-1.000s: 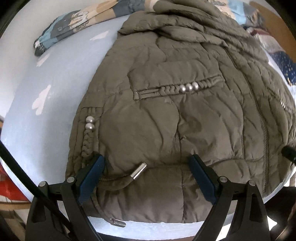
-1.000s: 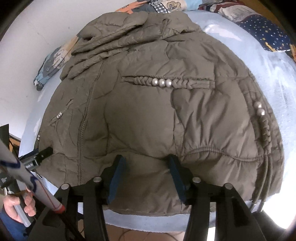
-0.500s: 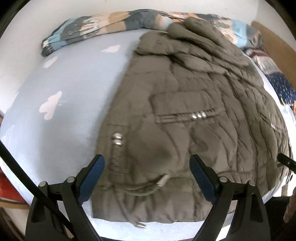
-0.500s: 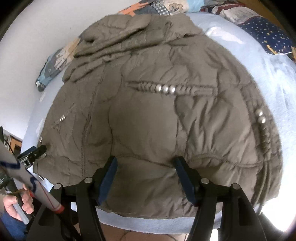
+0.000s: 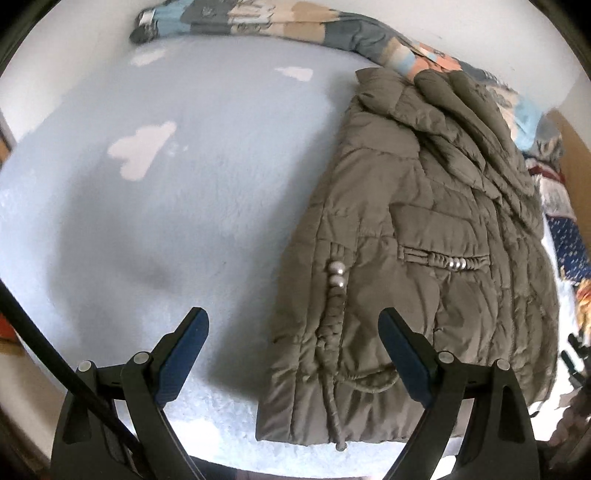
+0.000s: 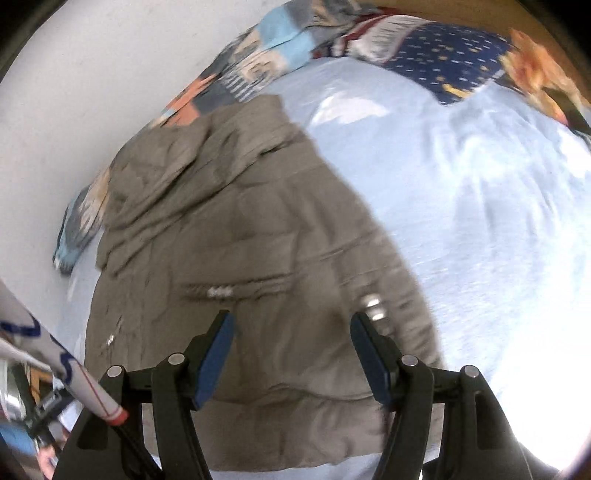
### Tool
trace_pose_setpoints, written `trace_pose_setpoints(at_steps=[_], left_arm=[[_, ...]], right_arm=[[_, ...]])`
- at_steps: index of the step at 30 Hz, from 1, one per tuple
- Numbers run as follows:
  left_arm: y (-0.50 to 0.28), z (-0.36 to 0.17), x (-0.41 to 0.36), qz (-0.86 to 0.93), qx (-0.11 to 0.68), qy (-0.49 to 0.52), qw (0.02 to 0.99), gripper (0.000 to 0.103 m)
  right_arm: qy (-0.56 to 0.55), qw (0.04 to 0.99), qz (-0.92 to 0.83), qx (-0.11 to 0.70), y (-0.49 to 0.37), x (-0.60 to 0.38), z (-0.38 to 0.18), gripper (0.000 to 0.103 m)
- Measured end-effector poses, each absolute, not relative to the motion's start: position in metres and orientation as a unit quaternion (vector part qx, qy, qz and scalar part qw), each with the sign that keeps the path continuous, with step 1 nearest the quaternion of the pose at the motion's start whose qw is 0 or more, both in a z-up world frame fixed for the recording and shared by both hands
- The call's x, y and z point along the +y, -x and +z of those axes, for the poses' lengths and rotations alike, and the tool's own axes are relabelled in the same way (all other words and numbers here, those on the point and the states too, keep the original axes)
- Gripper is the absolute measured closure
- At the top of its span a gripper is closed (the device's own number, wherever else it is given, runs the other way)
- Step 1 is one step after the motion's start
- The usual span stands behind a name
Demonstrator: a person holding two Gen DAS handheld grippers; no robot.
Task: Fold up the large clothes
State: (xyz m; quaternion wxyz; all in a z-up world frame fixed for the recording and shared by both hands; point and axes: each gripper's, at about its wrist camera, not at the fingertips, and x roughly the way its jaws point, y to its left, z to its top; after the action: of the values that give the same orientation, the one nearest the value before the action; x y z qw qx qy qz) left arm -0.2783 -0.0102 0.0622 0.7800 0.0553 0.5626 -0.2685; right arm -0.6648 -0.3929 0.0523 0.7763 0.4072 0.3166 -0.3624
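Observation:
An olive quilted jacket (image 5: 424, 258) lies flat on a pale blue bed, hem toward me, with metal beads on its side braid and pocket. In the left wrist view my left gripper (image 5: 293, 332) hangs open above the jacket's left hem edge and the bare sheet, holding nothing. In the right wrist view the same jacket (image 6: 236, 251) fills the lower left. My right gripper (image 6: 291, 332) hovers open over its lower right part, with nothing between the pads. The picture there is blurred.
The blue sheet with white cloud prints (image 5: 147, 192) stretches left of the jacket. A patterned blanket (image 5: 280, 22) lies along the white wall. A dark blue starred pillow (image 6: 447, 62) sits at the head. Sunlit sheet (image 6: 498, 229) lies right of the jacket.
Both grippers lifted off the jacket's hem and drew apart, the left toward the jacket's left edge, the right toward its right side. The right jaws widened a little.

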Motion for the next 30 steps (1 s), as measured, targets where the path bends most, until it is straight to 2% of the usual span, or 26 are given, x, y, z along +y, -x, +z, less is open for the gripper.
trace_pose_setpoints(at_steps=[8,11,20,26,28,29,30], left_arm=[[0.278,0.039,0.001,-0.284,0.62,0.014,0.731,0.012],[0.286,0.036,0.002,-0.289,0.625,0.011,0.725,0.017],[0.31,0.031,0.001,-0.315,0.63,0.021,0.71,0.017],[0.327,0.033,-0.012,-0.331,0.613,-0.006,0.718,0.017],[0.333,0.034,-0.021,-0.334,0.6,-0.026,0.726,0.02],[0.337,0.036,-0.024,-0.333,0.589,-0.04,0.735,0.024],[0.342,0.037,-0.029,-0.334,0.577,-0.057,0.743,0.026]], right_arm=[[-0.45,0.741,-0.402,0.295,0.707,-0.415,0.041,0.033],[-0.478,0.727,-0.396,0.294,0.721,-0.42,0.027,0.033],[-0.592,0.695,-0.304,0.271,0.735,-0.406,-0.015,0.032],[-0.589,0.704,-0.266,0.295,0.712,-0.379,-0.023,0.03],[-0.569,0.718,-0.263,0.302,0.7,-0.371,-0.019,0.038],[-0.551,0.727,-0.274,0.303,0.695,-0.367,-0.015,0.056],[-0.545,0.733,-0.278,0.298,0.695,-0.366,-0.012,0.066]])
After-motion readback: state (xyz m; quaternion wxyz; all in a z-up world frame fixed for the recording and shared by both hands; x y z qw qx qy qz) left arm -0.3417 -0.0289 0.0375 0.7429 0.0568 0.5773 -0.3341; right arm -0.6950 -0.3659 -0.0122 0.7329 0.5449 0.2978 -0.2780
